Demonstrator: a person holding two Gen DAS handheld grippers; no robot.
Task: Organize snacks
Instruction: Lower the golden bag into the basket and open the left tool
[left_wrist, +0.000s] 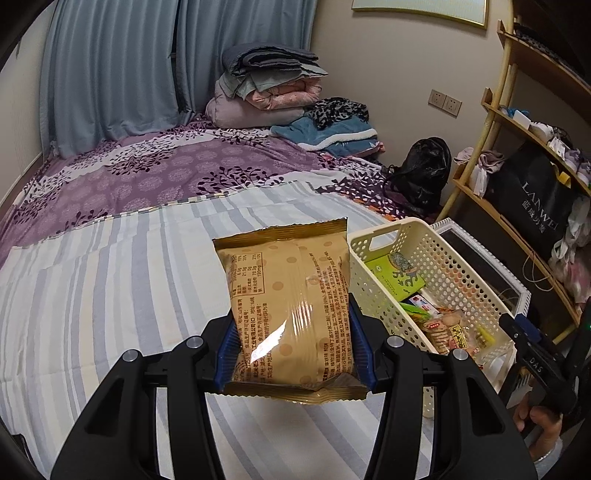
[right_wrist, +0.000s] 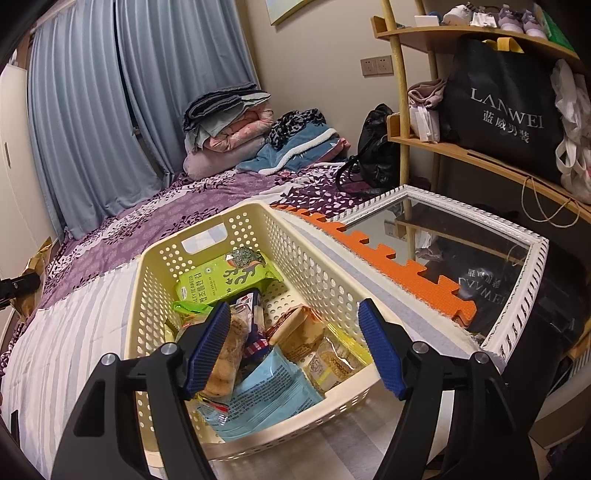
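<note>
One tan packet (left_wrist: 291, 310) hanging clamped in the left gripper (left_wrist: 295, 350), blue pads (left_wrist: 227, 350) pressing on both long edges of its lower half. Standing roughly upright in the grip, long axis running away from the camera, far crimped seam up and near seam just below the pads; printed back facing the lens, text lying sideways. Hovering above the striped sheet (left_wrist: 110, 277) of the bed, just left of the basket (left_wrist: 373, 266), not touching either.

Tilting downward over the bed, the left gripper's black arms framing the packet from below.

Right gripper (right_wrist: 295, 350) spreading wide, nothing pinched between its pads (right_wrist: 380, 354); pointing down into the basket (right_wrist: 288, 236) from its near end, left pad hanging over a clear bag of biscuits (right_wrist: 225, 354), contact impossible to tell. Seen from the left wrist camera, right gripper (left_wrist: 517, 328) sitting at the basket's near right corner, fingers of a hand (left_wrist: 543, 424) wrapping its handle low at the frame edge.

Lying in the basket: a green seaweed pack (right_wrist: 221, 280) toward the far end, a pale blue pouch (right_wrist: 266, 395) at the near end, a yellow pack (right_wrist: 332, 358) and other small snacks between.

Resting beside the basket, an orange foam mat (right_wrist: 388, 258) and a white-framed mirror (right_wrist: 524, 306). Far back on the purple bedspread (left_wrist: 155, 173), folded blankets (left_wrist: 266, 92) piling against the wall.
</note>
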